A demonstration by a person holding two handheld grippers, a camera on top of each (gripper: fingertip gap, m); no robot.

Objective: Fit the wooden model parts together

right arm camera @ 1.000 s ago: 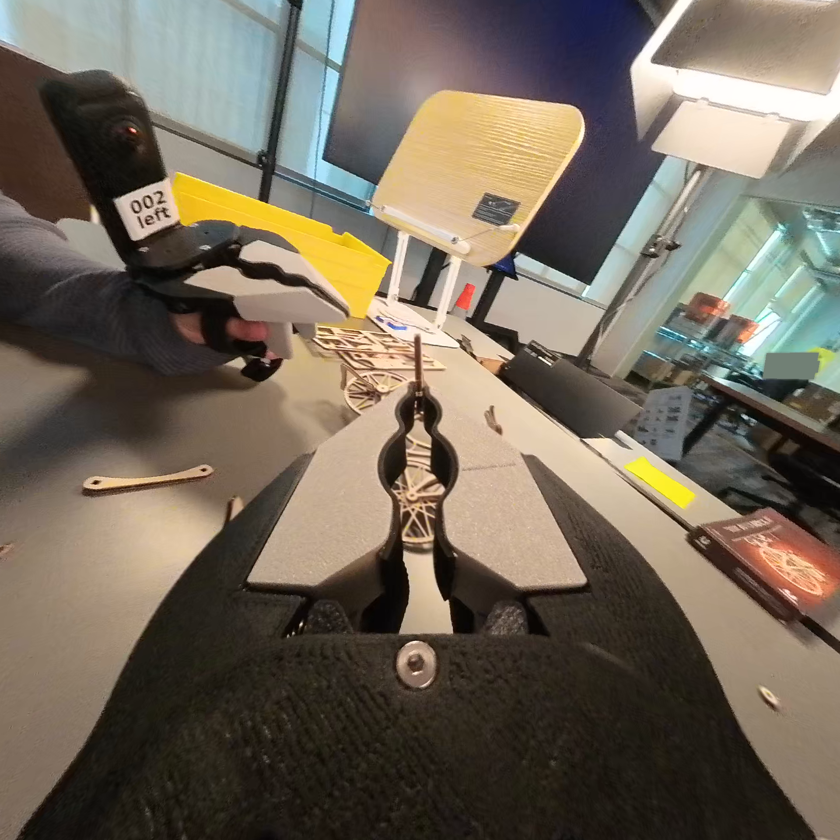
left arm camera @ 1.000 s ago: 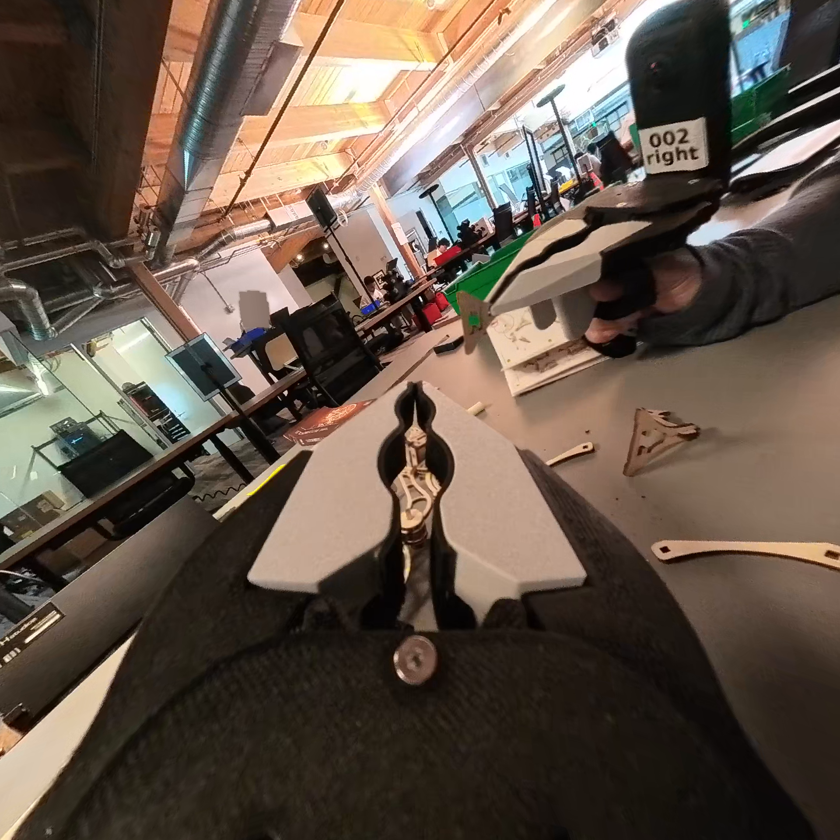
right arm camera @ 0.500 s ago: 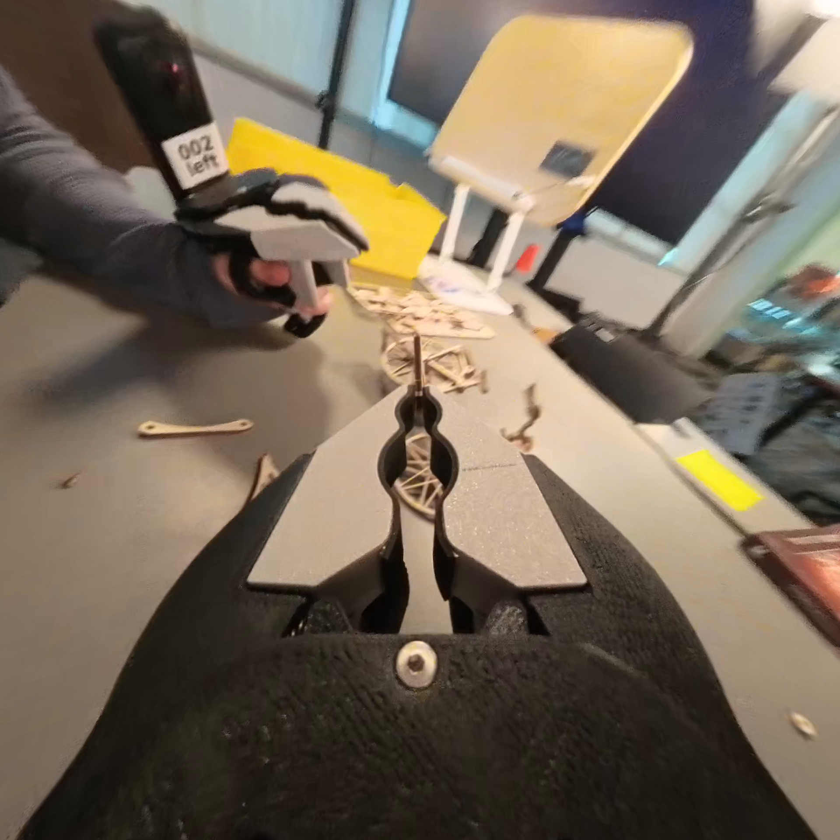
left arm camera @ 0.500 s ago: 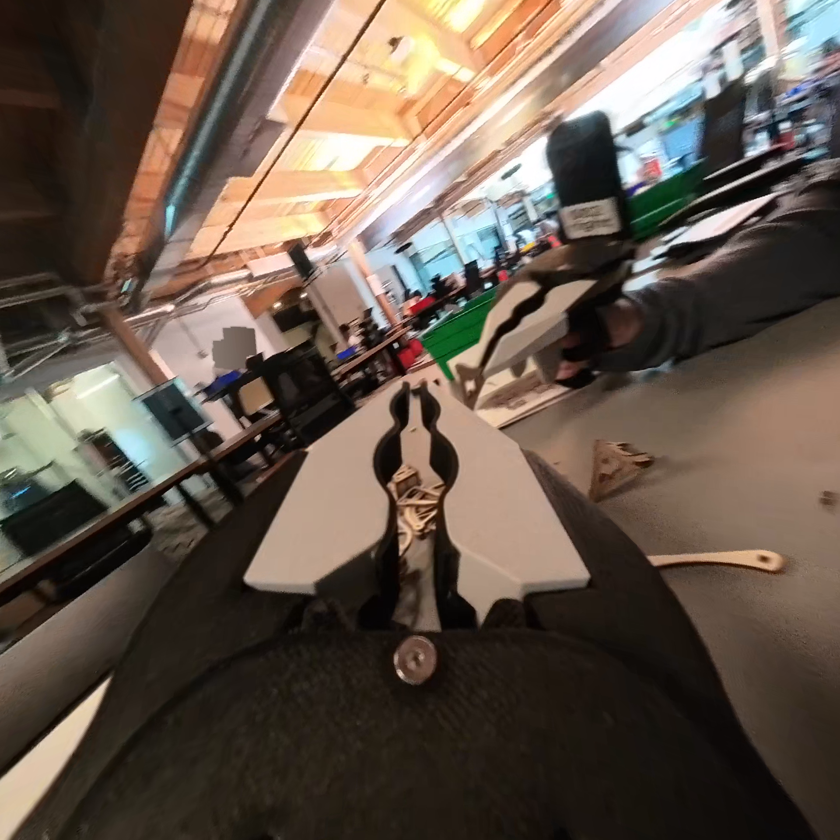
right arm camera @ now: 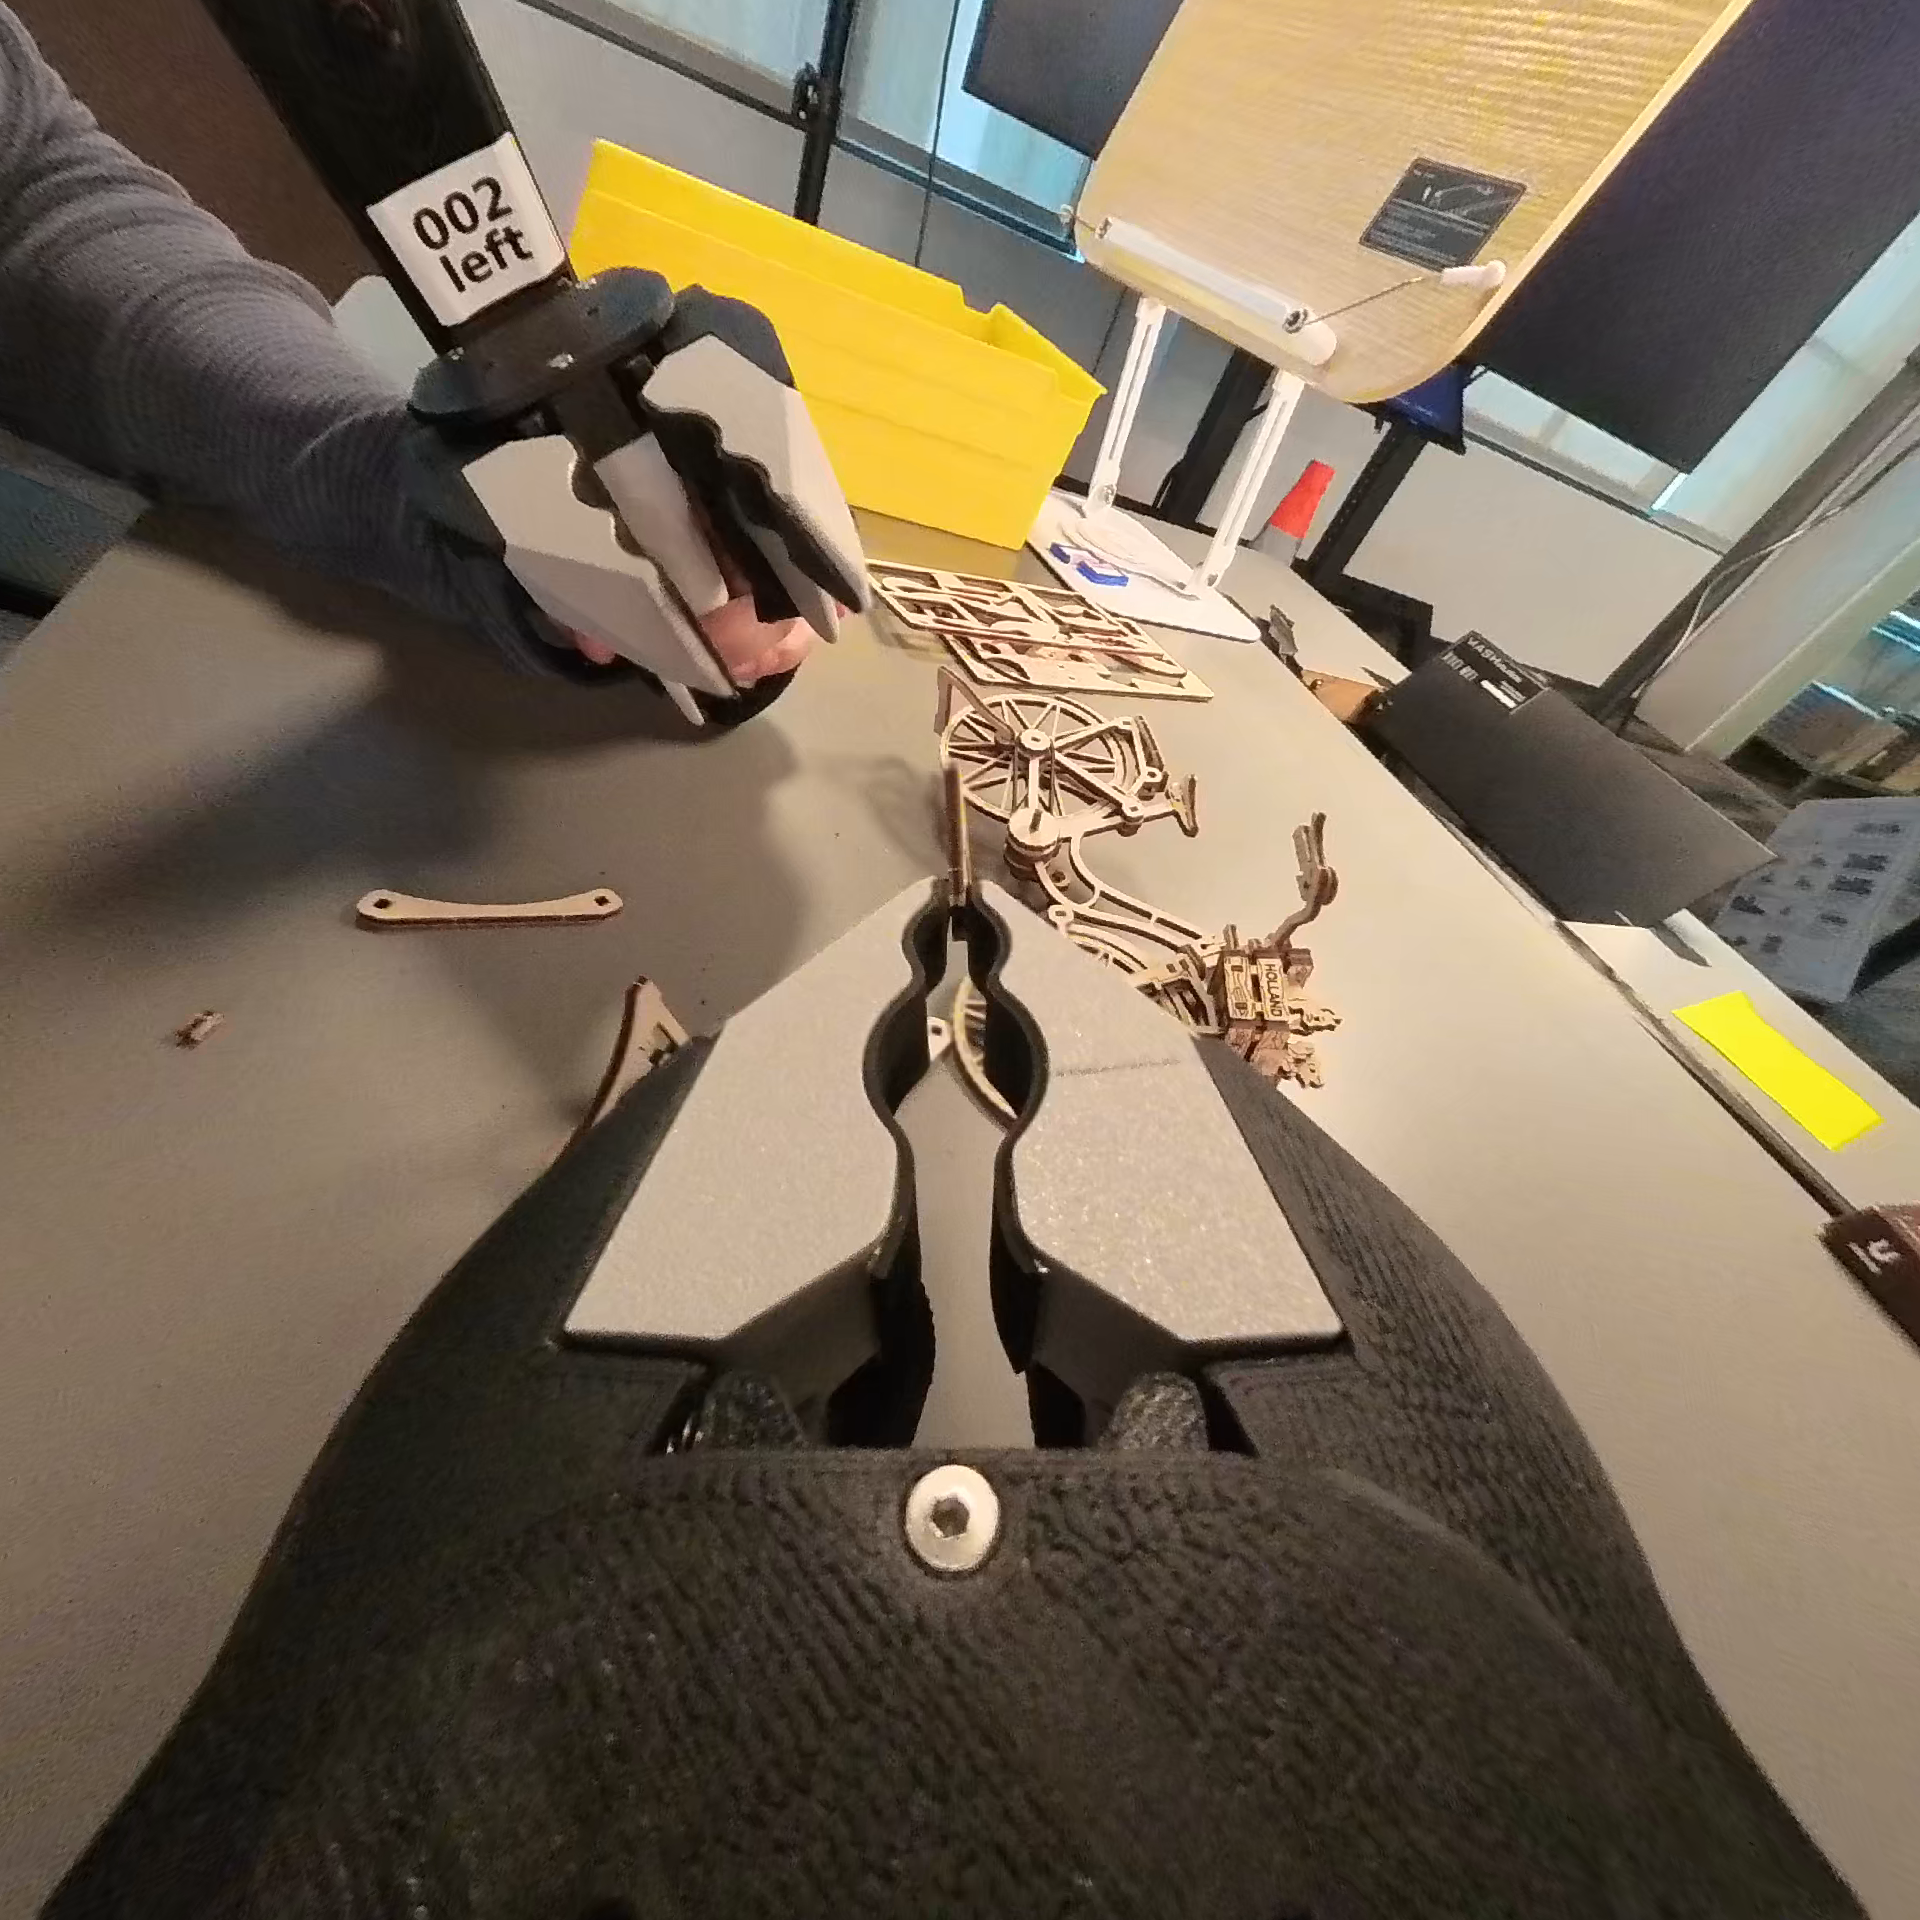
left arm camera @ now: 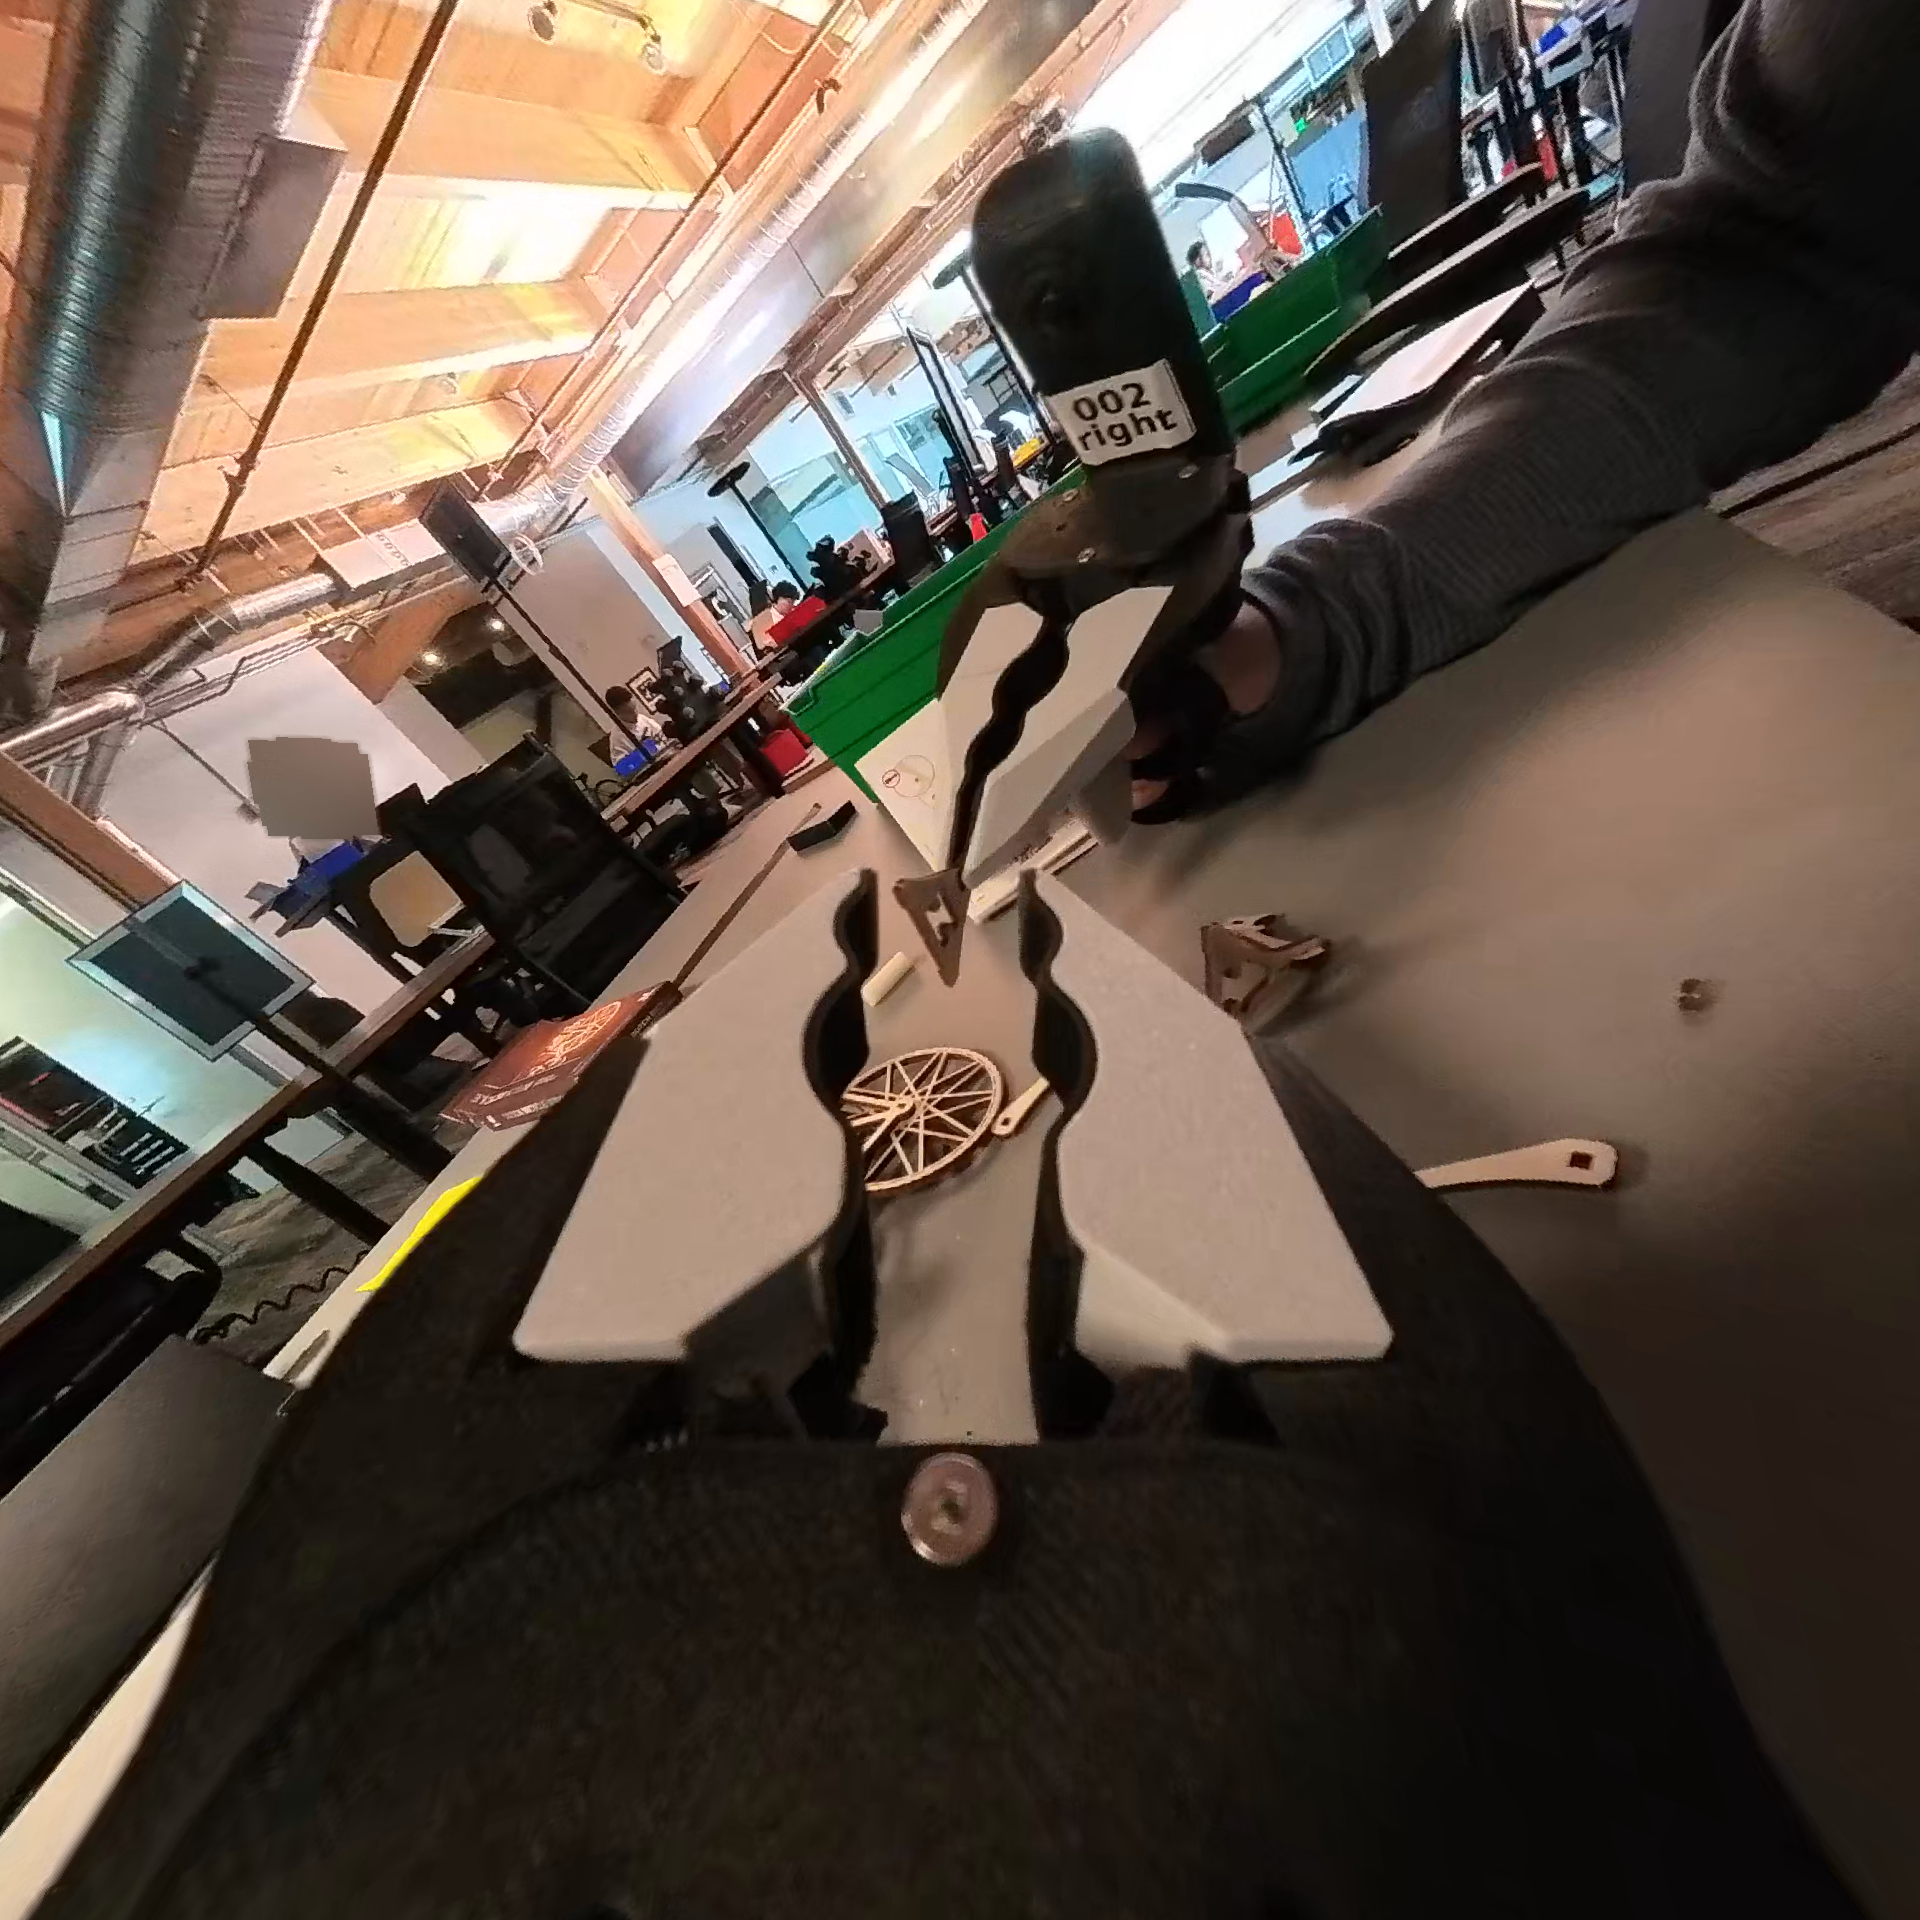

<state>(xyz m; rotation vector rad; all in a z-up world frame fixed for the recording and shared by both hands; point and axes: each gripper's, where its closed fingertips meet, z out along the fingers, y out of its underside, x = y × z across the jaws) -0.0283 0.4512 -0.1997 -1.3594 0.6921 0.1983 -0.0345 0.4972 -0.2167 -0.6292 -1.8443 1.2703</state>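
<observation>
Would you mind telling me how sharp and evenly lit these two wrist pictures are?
Left wrist view: sharp; bright orange ceiling glare, the pale spoked wooden wheel crisp, the grey table's edge curved by the wide lens. Right wrist view: mostly sharp; the left gripper slightly motion-blurred and casting a soft shadow.

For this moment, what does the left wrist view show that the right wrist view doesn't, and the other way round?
Only the left wrist view: the loose wooden wheel lying flat on the table between the open left gripper fingers, and a green bin.

Only the right wrist view: the partly built wooden bicycle, the sheet of uncut parts, the yellow bin and a tilted board on a white stand.

Both: the right gripper shut on a small flat wooden piece, the long curved strip and the grey table.
</observation>
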